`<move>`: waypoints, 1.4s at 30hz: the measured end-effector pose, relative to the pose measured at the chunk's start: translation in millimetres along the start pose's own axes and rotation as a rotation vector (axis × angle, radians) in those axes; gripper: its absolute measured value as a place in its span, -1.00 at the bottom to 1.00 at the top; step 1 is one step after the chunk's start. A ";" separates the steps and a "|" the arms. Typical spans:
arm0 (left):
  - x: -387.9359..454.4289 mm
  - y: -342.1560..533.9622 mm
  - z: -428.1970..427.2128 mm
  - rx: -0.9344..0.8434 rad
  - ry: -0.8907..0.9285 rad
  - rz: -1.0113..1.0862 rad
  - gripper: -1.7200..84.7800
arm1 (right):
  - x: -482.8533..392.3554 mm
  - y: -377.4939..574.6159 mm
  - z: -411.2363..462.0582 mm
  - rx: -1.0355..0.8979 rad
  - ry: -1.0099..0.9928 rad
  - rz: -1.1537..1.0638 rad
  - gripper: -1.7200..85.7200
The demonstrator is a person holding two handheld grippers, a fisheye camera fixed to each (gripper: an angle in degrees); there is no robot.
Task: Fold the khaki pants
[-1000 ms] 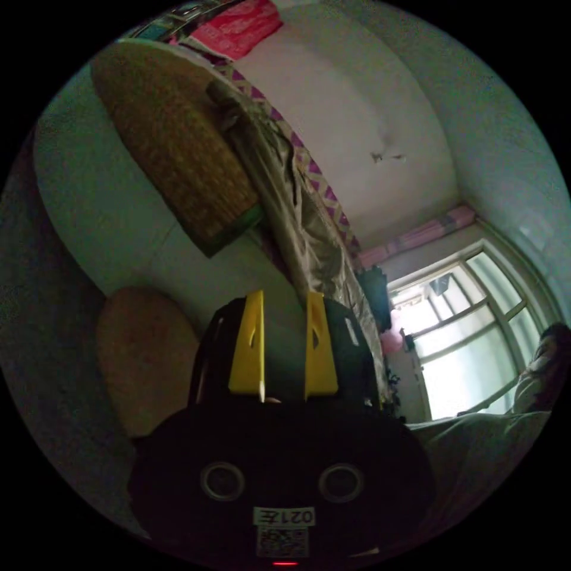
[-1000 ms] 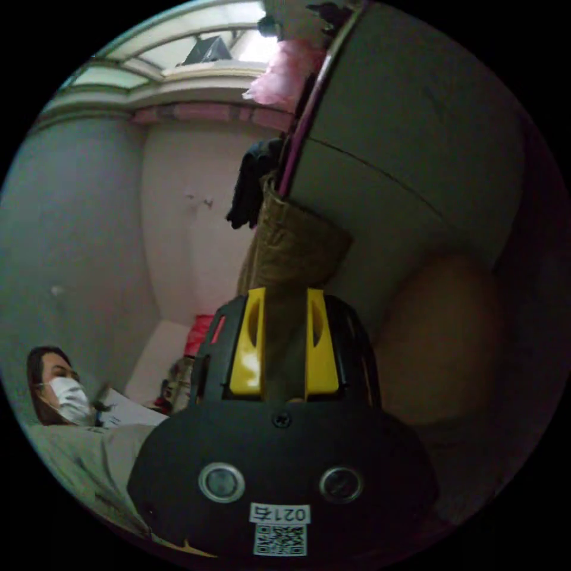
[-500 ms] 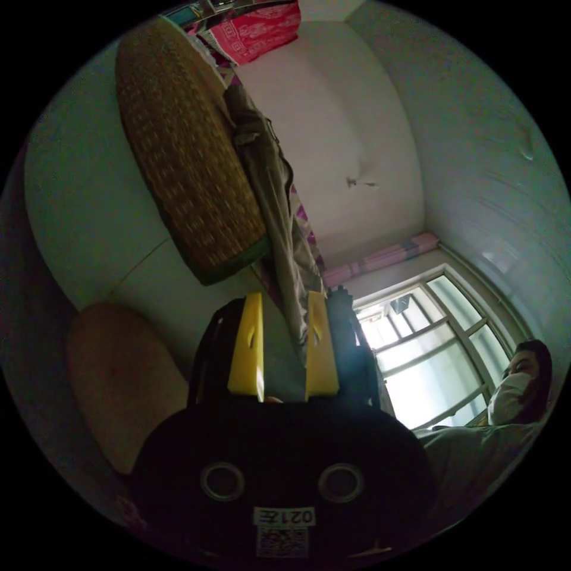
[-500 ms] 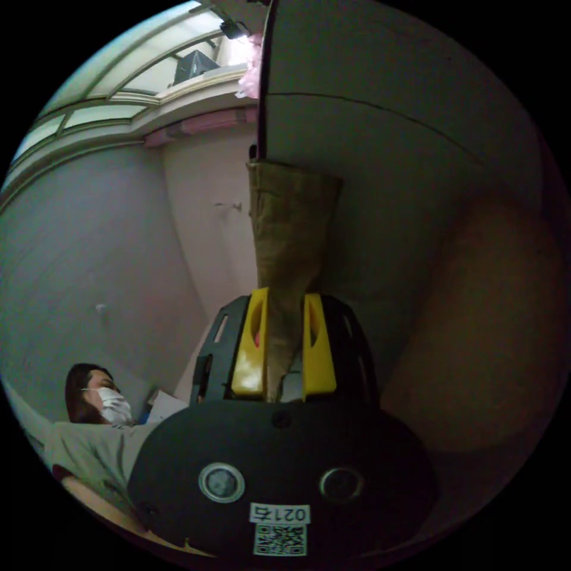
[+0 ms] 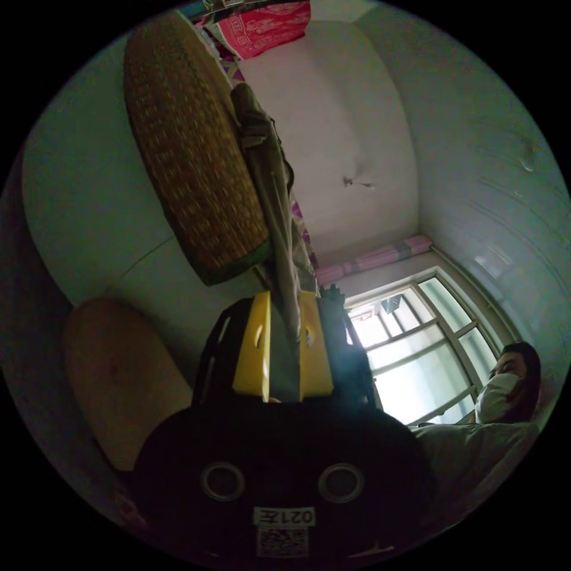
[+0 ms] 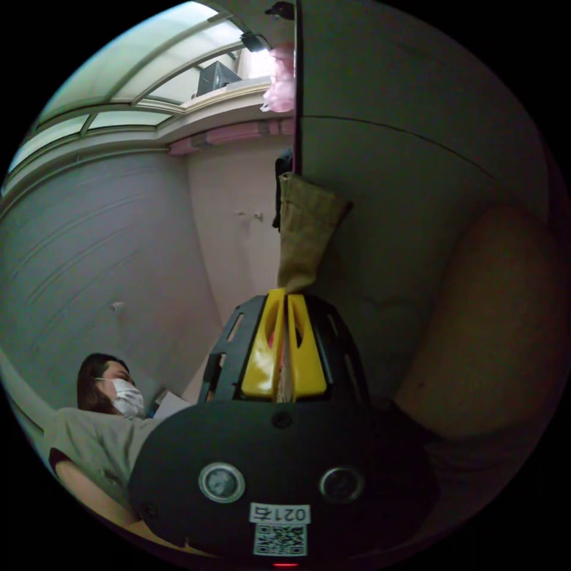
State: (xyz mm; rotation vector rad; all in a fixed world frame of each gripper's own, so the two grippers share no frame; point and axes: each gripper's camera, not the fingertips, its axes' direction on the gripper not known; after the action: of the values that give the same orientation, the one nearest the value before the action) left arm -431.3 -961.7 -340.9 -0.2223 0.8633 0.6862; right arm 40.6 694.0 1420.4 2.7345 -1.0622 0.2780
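The khaki pants [image 5: 270,178] lie stretched along the top of a bed, seen edge-on, beside a woven straw mat [image 5: 190,148]. Their near end runs down between the yellow jaws of my left gripper [image 5: 285,295]. Those jaws have narrowed but still stand a little apart, with the cloth against one of them. In the right gripper view a khaki leg end [image 6: 306,232] hangs over the bed's edge. My right gripper [image 6: 285,293] is shut on the tip of that leg end.
The pale bed side panel [image 5: 83,196] [image 6: 404,148] is close by both grippers. A tan rounded stool [image 5: 119,375] [image 6: 493,321] stands against it. A person in a face mask [image 5: 505,386] [image 6: 113,386] is behind the grippers, near a bright window [image 5: 416,351].
The right jaws have closed onto the hanging leg end. The left jaws have drawn closer together around the pants' edge. Both cameras shifted slightly.
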 end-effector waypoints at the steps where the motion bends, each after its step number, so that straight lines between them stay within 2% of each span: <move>1: -0.5 -1.6 2.4 -0.001 0.004 0.003 -0.78 | 1.2 -0.8 -0.1 0.000 -0.002 0.000 -0.97; 9: -1.4 -12.7 31.2 -0.018 0.063 0.008 -0.77 | 27.1 -17.0 7.9 -0.010 -0.003 0.013 -0.97; 16: 5.2 -21.3 56.3 -0.067 0.057 0.016 -0.78 | 50.4 -24.1 22.4 -0.003 -0.009 0.024 -0.98; 19: 6.3 -28.7 73.7 -0.057 -0.033 0.030 -0.78 | 62.6 -27.1 32.6 0.000 -0.015 0.031 -0.97; 22: 0.1 -36.2 103.6 -0.072 0.003 0.029 -0.78 | 74.0 -30.4 44.6 -0.001 -0.014 0.033 -0.97; 27: -0.5 -36.9 151.5 -0.070 -0.015 0.028 -0.96 | 88.6 -34.5 69.9 -0.006 -0.005 0.027 -0.97; 31: 7.5 -37.0 179.0 -0.085 -0.018 0.054 -0.98 | 92.8 -33.3 88.2 -0.003 -0.003 0.026 -0.97; 37: 86.7 -75.1 247.0 -0.137 -0.087 0.298 -0.98 | 37.3 -59.8 157.8 -0.067 -0.010 -0.153 -0.97; 42: 166.8 -146.7 355.4 -0.247 -0.172 0.499 -0.98 | -17.0 -137.0 275.2 -0.172 0.005 -0.303 -0.97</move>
State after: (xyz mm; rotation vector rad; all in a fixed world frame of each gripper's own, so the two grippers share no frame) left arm -40.6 -838.7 -252.3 -0.1655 0.6696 1.2634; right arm 150.1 736.0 1135.7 2.6850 -0.6237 0.1385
